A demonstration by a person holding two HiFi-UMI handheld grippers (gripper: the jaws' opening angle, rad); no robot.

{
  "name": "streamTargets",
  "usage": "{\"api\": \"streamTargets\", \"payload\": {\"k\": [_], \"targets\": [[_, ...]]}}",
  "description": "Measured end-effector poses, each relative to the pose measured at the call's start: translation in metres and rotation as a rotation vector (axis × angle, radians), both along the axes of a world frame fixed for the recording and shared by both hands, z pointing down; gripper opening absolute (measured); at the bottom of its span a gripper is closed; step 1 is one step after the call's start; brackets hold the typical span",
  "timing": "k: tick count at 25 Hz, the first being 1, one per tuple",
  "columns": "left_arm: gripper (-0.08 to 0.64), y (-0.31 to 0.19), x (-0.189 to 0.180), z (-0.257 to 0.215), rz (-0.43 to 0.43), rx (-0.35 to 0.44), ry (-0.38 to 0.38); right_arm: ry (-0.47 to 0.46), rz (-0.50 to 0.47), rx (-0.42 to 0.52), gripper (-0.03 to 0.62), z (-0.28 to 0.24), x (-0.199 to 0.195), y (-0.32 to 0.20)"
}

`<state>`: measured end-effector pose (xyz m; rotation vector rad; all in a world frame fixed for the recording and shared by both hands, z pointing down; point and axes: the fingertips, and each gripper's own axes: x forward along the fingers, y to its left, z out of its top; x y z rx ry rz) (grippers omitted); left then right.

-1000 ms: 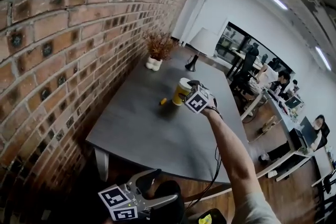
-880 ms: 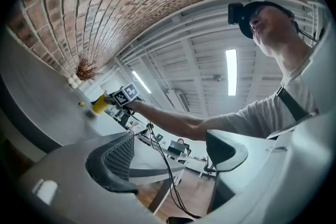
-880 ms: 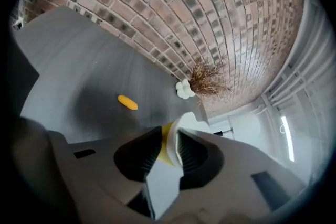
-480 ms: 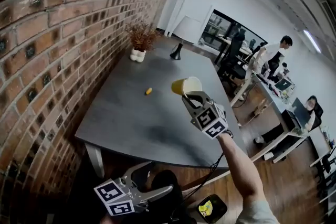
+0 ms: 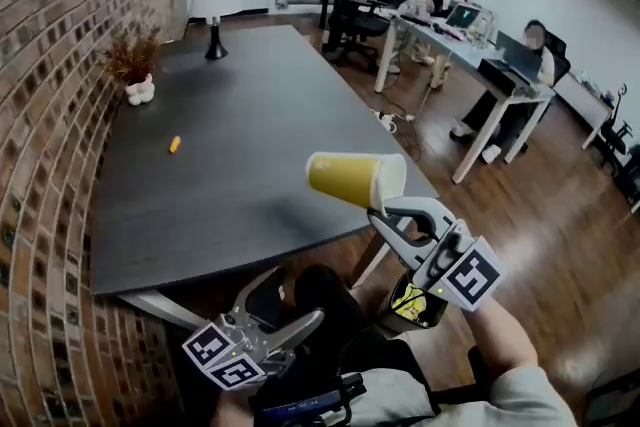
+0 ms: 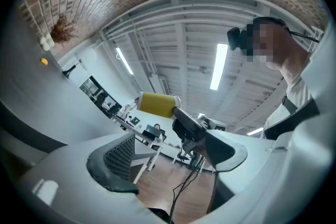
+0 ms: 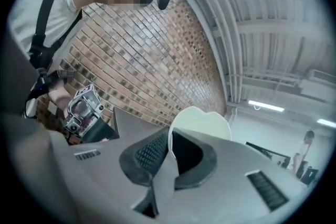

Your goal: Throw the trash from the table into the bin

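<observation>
Two claws, low in the frame: the right claw (image 5: 385, 211) is clenched on the rim of one yellow paper cup (image 5: 350, 177), held sideways mid-frame. The left claw (image 5: 285, 307) gapes, empty. One small orange scrap (image 5: 174, 144) lies upper left on the dark worktop (image 5: 250, 115)

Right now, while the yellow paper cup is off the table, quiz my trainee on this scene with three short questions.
1. What does the right gripper hold?
2. True or false: the left gripper has its jaws apart with nothing between them.
3. Which trash lies on the dark grey table? A) small orange scrap B) crushed can C) nothing
Key: 1. the yellow paper cup, clamped at its rim; 2. true; 3. A.
</observation>
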<state>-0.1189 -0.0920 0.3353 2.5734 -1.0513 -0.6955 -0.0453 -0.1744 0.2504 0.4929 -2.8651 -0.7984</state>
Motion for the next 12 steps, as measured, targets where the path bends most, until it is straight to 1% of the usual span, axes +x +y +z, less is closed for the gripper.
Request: {"api": "streamTargets", "payload": {"k": [2, 5, 7, 9, 10, 11, 12], "targets": [[0.403, -0.014, 0.026, 0.0, 0.07, -0.004, -0.018, -0.011, 0.048, 0.02, 0.018, -0.002, 0.027, 0.0], [0.403, -0.035, 0.065, 0.002, 0.161, -0.018, -0.051, -0.03, 0.075, 0.094, 0.018, -0.011, 0.052, -0.005], [0.403, -0.042, 0.092, 0.005, 0.222, -0.028, -0.073, -0.01, 0.129, 0.097, 0.018, -0.006, 0.073, -0.013], [0.403, -0.047, 0.124, 0.007, 0.314, -0.038, -0.095, 0.008, 0.222, 0.117, 0.018, 0.0, 0.108, -0.022], [0.403, -0.05, 0.14, 0.008, 0.368, -0.043, -0.109, -0.002, 0.29, 0.114, 0.018, 0.006, 0.129, -0.028], [0.403, -0.054, 0.153, 0.01, 0.417, -0.048, -0.121, -0.02, 0.372, 0.071, 0.018, 0.017, 0.151, -0.036], [0.403, -0.058, 0.166, 0.013, 0.454, -0.052, -0.129, -0.026, 0.451, 0.003, 0.018, 0.034, 0.174, -0.046]]}}
